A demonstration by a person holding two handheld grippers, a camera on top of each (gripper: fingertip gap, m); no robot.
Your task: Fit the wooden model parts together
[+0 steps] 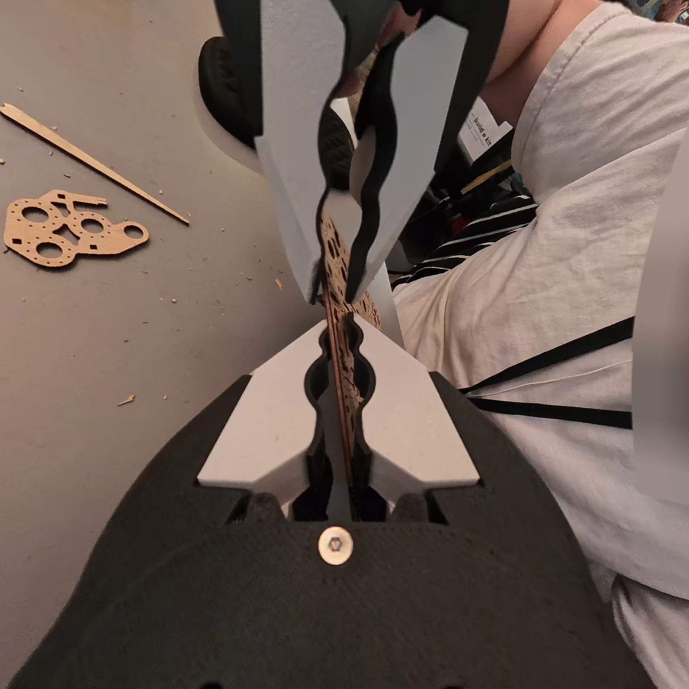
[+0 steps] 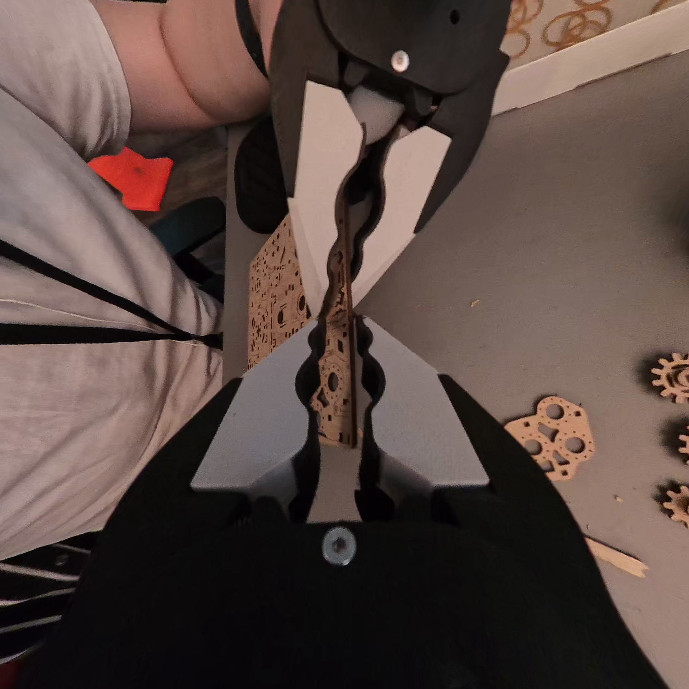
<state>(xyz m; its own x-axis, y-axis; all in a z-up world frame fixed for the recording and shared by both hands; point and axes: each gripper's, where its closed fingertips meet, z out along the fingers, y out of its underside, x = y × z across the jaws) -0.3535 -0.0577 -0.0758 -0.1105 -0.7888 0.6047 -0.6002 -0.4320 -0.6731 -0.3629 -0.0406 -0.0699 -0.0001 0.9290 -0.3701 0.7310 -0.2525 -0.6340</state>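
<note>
Your two grippers meet tip to tip above the grey table (image 1: 112, 373), each pointing straight at the other. Your left gripper (image 1: 337, 328) reaches forward with its white fingers (image 1: 276, 406) drawn close, and the thin wooden sheet (image 1: 337, 373) stands on edge in the narrow slot between them; the jaws look clamped on it. From that side you see the sheet almost edge-on, a dark laser-cut line running up into the opposite tool.

Your right gripper (image 2: 337, 324) comes in from the other end, its fingers (image 2: 261, 410) likewise nearly together and gripping the same wooden sheet (image 2: 335, 380), whose cut-out holes and engraved patterns show between the wavy black pads. The sheet is held off the table, upright, spanning both sets of jaws, near the table's edge beside your pale shirt (image 1: 540, 298).

On the table to the left lie a perforated wooden plate (image 1: 71, 231) and a long pointed wooden strip (image 1: 93, 160), near each other but not touching. To the right rest a second perforated plate (image 2: 551, 436) and some wooden gears (image 2: 671, 376).
</note>
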